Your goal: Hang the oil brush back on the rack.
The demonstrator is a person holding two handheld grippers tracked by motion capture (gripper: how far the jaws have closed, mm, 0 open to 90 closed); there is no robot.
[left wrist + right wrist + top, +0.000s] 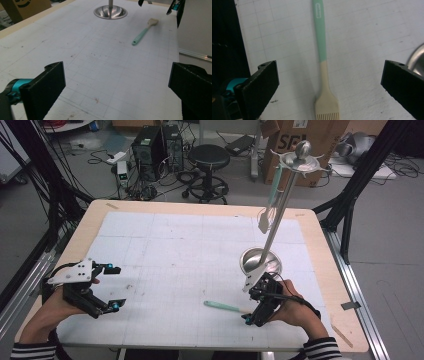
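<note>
A light, stiff basting brush [323,62] is framed between the wide-open fingers of the right gripper [261,301]; its slim mint handle is best pinched mid-length. The left gripper [102,288] is held open too.

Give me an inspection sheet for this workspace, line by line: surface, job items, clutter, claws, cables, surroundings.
Surface: wooden table covered by a white gridded mat, lightly marked.
Job's things: mint-handled brush lying flat on the mat, beige bristle end toward the right claw; utensil stand with a round steel base, upright, two utensils hanging from its top.
Clutter: nothing seen on the mat.
Claws: left claw open, over the mat's left side, empty; right claw open, jaws either side of the brush, not gripping it.
Cables: one trails from the right claw across the hand.
Surroundings: black stool, computer towers, cardboard box, floor cables.
</note>
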